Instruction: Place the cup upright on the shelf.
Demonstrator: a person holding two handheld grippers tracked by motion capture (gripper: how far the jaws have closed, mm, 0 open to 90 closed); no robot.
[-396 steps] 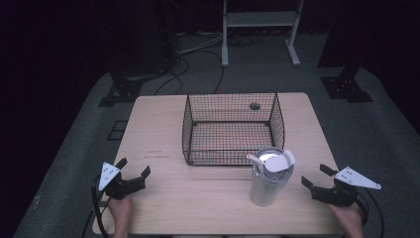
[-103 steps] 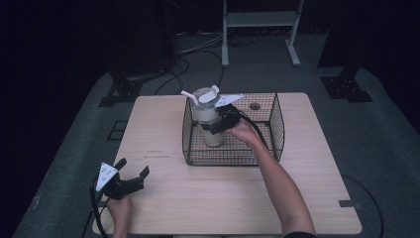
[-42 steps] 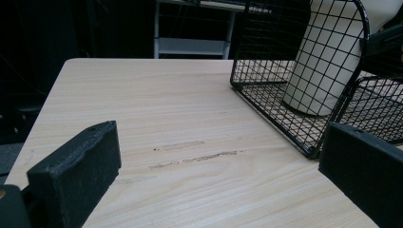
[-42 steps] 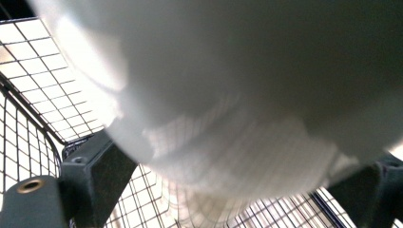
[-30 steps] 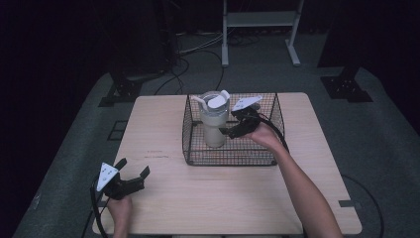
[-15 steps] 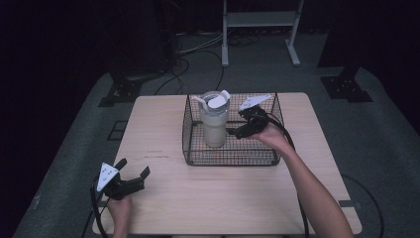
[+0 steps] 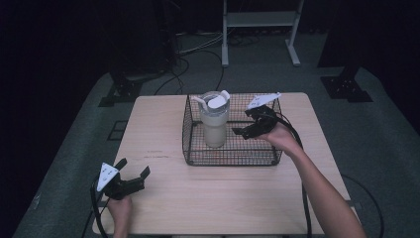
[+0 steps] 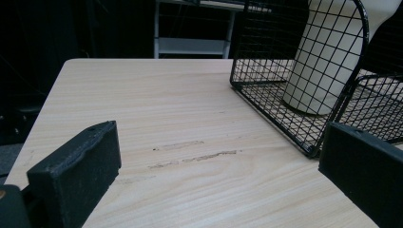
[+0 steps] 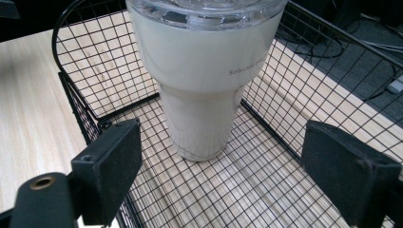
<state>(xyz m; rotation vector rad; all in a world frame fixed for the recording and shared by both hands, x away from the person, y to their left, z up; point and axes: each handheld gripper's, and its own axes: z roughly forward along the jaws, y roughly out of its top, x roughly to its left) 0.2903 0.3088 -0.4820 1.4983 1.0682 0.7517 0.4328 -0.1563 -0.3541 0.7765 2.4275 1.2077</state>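
A cream tumbler [image 7: 214,122] with a clear lid and straw stands upright in the left half of the black wire basket [image 7: 270,157] at the table's middle. The tumbler [image 9: 204,80] rises close ahead in the right gripper view, with the basket's mesh floor [image 9: 266,190] under it. My right gripper [image 7: 244,131] hovers open inside the basket, just right of the tumbler and apart from it. My left gripper [image 7: 133,177] rests open near the table's front left corner, holding nothing. From there the basket [image 8: 304,128] and the tumbler [image 8: 323,61] appear to its right.
The wooden table [image 7: 163,129] has bare surface left of and in front of the basket. A white metal frame [image 7: 260,20] and cables lie on the dark floor beyond the far edge. Faint scuff marks [image 8: 195,159] streak the wood ahead of my left gripper.
My right gripper carried the tumbler from the table's front right into the basket, set it down, let go and drew back to the right. The left gripper has stayed put.
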